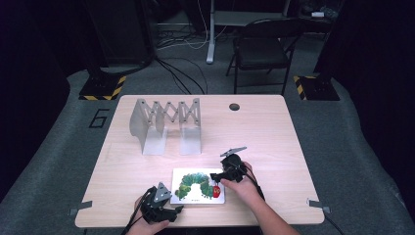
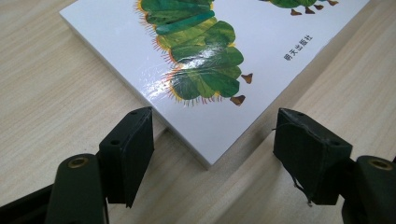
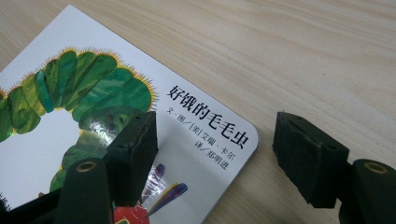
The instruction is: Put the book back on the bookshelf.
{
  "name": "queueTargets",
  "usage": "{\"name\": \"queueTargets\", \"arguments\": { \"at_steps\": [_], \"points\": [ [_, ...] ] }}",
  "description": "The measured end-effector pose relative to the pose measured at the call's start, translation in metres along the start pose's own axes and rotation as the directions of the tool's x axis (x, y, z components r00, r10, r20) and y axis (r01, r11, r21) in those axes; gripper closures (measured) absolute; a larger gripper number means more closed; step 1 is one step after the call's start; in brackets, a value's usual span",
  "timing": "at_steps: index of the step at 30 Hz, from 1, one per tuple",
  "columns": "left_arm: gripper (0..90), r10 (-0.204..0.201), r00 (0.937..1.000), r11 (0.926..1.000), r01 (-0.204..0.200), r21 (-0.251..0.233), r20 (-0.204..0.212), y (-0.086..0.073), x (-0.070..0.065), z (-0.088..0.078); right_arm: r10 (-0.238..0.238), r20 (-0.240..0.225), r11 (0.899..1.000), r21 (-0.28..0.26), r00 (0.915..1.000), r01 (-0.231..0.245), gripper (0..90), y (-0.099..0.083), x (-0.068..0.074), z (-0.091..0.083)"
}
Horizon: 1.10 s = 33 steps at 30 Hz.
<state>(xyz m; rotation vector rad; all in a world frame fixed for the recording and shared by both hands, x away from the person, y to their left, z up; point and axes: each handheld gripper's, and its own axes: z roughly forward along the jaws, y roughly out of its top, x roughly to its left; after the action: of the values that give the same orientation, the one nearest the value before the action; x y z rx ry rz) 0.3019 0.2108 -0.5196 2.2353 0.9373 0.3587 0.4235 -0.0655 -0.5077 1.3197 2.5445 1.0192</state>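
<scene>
Picture book in glossy white card with a green caterpillar [image 1: 198, 186] lies flat at the wooden table's [image 1: 264, 132] near edge. Left gripper [image 2: 213, 140] straddles its near corner, spread, not touching. Right gripper [image 3: 215, 149] is spread over the far corner, probably lining up a lift toward the grey folding metal rack [image 1: 165, 126].

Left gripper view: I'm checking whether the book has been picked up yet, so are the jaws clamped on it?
No: the left gripper stands open, its pads apart either side of the book corner, which lies flat on the table.
</scene>
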Motion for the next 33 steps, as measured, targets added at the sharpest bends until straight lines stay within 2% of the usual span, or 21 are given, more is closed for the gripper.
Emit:
{"name": "queueTargets", "arguments": {
  "at_steps": [7,10,11,12,13,14,17,24,26,33],
  "points": [
    [28.1,-0.039,0.9992,0.9992,0.039,-0.006,-0.012,0.001,-0.004,0.001,0.001,-0.003,1.000,-0.005,1.0000,-0.001,32.6,0.001,-0.003,0.000],
    [28.1,-0.031,0.9994,0.9995,0.031,0.004,-0.017,0.002,-0.004,0.001,0.001,0.000,1.000,-0.005,1.0000,-0.001,32.9,0.001,-0.003,0.000],
    [28.2,-0.038,0.9989,0.9992,0.038,-0.010,-0.028,0.002,-0.006,0.003,0.001,-0.001,1.000,-0.007,1.0000,-0.001,33.3,0.001,-0.005,0.000],
    [28.4,-0.022,0.9986,0.9997,0.023,0.006,-0.048,0.004,-0.007,0.004,0.021,0.002,1.000,-0.006,0.9998,-0.021,33.3,0.001,-0.004,0.000],
    [28.4,-0.026,0.9983,0.9996,0.027,0.004,-0.051,0.005,-0.009,0.005,0.004,0.004,1.000,-0.009,1.0000,-0.004,33.5,0.001,-0.006,0.000],
    [28.3,-0.026,0.9981,0.9996,0.026,0.005,-0.057,0.006,-0.010,0.006,0.013,0.003,1.000,-0.009,0.9999,-0.013,33.7,0.001,-0.006,0.000],
    [28.3,-0.044,0.9971,0.9990,0.044,0.002,-0.062,0.007,-0.011,0.007,0.014,0.006,1.000,-0.012,0.9999,-0.014,33.6,0.001,-0.007,0.000],
    [27.8,-0.041,0.9961,0.9992,0.041,-0.005,-0.078,0.010,-0.013,0.011,0.026,0.009,1.000,-0.014,0.9996,-0.026,33.6,0.002,-0.011,-0.001],
    [27.3,-0.044,0.9963,0.9990,0.044,-0.008,-0.074,0.012,-0.013,0.013,0.043,0.009,0.999,-0.013,0.9991,-0.042,33.6,0.003,-0.011,-0.001],
    [26.4,-0.054,0.9954,0.9984,0.053,-0.020,-0.080,0.013,-0.015,0.016,0.044,0.011,0.999,-0.017,0.9990,-0.044,32.5,0.003,-0.010,0.000]
  ]
}}
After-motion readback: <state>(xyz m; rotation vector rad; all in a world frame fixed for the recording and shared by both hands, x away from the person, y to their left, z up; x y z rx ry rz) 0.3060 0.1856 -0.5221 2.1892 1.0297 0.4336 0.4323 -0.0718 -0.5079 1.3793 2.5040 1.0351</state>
